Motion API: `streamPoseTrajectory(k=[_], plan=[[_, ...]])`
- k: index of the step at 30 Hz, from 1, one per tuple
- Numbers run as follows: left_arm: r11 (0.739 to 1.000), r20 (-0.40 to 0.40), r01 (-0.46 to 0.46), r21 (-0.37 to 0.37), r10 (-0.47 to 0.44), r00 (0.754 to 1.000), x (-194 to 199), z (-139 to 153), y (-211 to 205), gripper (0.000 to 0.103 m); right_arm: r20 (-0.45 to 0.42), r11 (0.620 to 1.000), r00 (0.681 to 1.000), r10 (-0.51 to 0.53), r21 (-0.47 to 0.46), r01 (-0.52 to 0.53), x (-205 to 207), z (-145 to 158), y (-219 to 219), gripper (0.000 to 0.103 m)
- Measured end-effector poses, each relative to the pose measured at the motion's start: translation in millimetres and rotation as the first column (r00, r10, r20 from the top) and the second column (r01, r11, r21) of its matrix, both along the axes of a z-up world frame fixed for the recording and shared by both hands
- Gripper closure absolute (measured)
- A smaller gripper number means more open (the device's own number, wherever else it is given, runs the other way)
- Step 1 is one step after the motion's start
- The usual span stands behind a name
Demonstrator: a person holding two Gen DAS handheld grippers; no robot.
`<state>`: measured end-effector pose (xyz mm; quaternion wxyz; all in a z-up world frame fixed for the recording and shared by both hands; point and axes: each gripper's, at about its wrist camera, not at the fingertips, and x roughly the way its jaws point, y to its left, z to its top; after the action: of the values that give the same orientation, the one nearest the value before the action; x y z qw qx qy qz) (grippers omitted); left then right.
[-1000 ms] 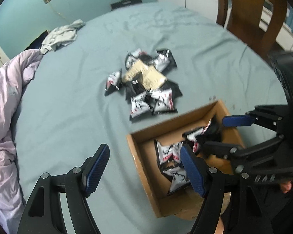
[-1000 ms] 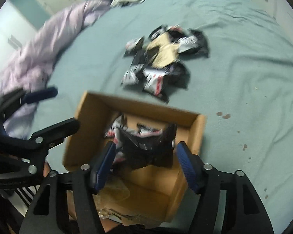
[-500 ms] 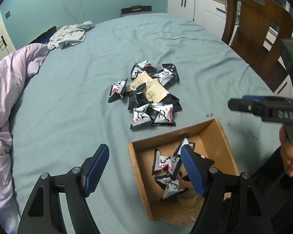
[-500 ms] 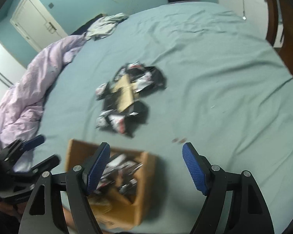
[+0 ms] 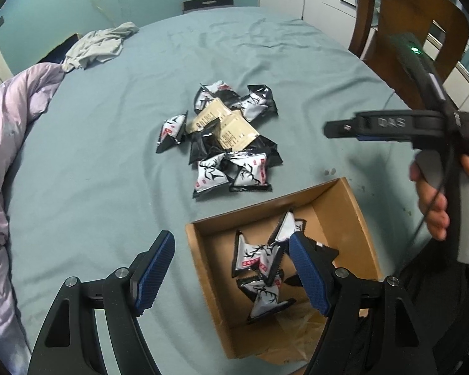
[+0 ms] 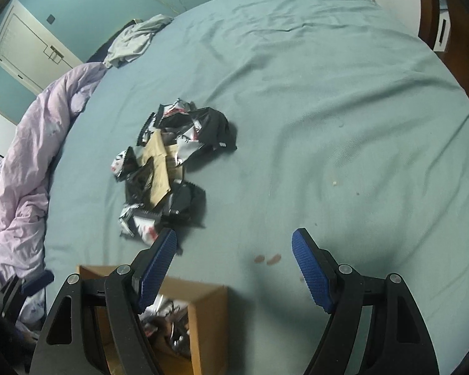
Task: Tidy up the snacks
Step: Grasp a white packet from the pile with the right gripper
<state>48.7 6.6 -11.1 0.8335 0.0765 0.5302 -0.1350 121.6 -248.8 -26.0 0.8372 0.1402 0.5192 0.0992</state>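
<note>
A pile of black-and-white and tan snack packets (image 5: 225, 137) (image 6: 168, 168) lies in the middle of the teal-covered table (image 5: 109, 172). A brown cardboard box (image 5: 344, 206) (image 6: 209, 312) sits near the front edge with several black-and-white packets (image 5: 262, 262) inside. My left gripper (image 5: 231, 268) hovers open over the box's left wall, nothing between its blue pads. My right gripper (image 6: 234, 268) is open and empty above bare cloth, just right of the box and below the pile. In the left wrist view the right gripper is seen side-on at the right, held by a hand (image 5: 434, 200).
A lilac duvet (image 5: 3, 143) is heaped along the left edge. Grey crumpled cloth (image 5: 100, 47) lies at the far left. A wooden chair (image 5: 406, 18) stands at the far right. Two small reddish spots (image 6: 267, 258) mark the cloth near the right gripper.
The right gripper let a black packet drop into the box, opened and drew away to the right, clear of the box. The left gripper has hardly moved.
</note>
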Motion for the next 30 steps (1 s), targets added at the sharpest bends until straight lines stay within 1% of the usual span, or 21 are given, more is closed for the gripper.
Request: streamPoseTrajectory(k=[6,10,15,16,19,24,26,28,29,30], plan=[[1.000,-0.014,-0.001,0.013,0.001,1.000,4.2,-8.2,-0.2,0.027,-0.015,0.999,1.000,0.017,0.041,-0.016,23.2,-11.7,3.4,0.027],[1.000,-0.048,-0.014,0.005,0.014,0.999,10.3,-16.1,3.6,0.027,-0.053,0.996,0.997,0.060,0.063,-0.056,37.2,-23.8,11.3,0.027],[0.999,-0.069,-0.036,-0.024,0.035,0.997,15.8,-18.1,8.5,0.027,-0.082,0.978,0.988,0.135,0.169,-0.119,55.3,-29.3,25.7,0.027],[0.999,-0.069,-0.038,-0.024,0.036,0.997,16.5,-18.3,8.6,0.027,-0.088,0.975,0.984,0.157,0.170,-0.140,59.5,-30.7,31.3,0.027],[0.999,-0.074,-0.044,-0.028,0.042,0.996,19.3,-20.4,9.3,0.027,-0.098,0.970,0.970,0.222,0.122,-0.210,69.0,-35.7,50.1,0.027],[0.998,-0.084,-0.057,-0.033,0.054,0.995,23.8,-23.2,11.0,0.027,-0.146,0.939,0.930,0.339,0.109,-0.325,70.2,-44.3,76.5,0.027],[0.998,-0.085,-0.061,-0.033,0.058,0.995,25.3,-24.6,11.4,0.027,-0.160,0.931,0.918,0.363,0.096,-0.351,74.6,-47.9,84.2,0.027],[0.997,-0.080,-0.071,-0.028,0.069,0.994,26.6,-26.5,11.7,0.027,-0.190,0.933,0.913,0.361,0.071,-0.354,84.6,-53.1,91.5,0.027],[0.996,-0.077,-0.078,-0.029,0.076,0.994,27.0,-26.9,11.8,0.027,-0.196,0.935,0.914,0.354,0.063,-0.349,88.5,-55.8,93.4,0.028],[0.996,-0.078,-0.081,-0.034,0.078,0.994,27.4,-27.5,11.9,0.027,-0.197,0.937,0.916,0.349,0.060,-0.344,91.9,-57.5,94.8,0.033]])
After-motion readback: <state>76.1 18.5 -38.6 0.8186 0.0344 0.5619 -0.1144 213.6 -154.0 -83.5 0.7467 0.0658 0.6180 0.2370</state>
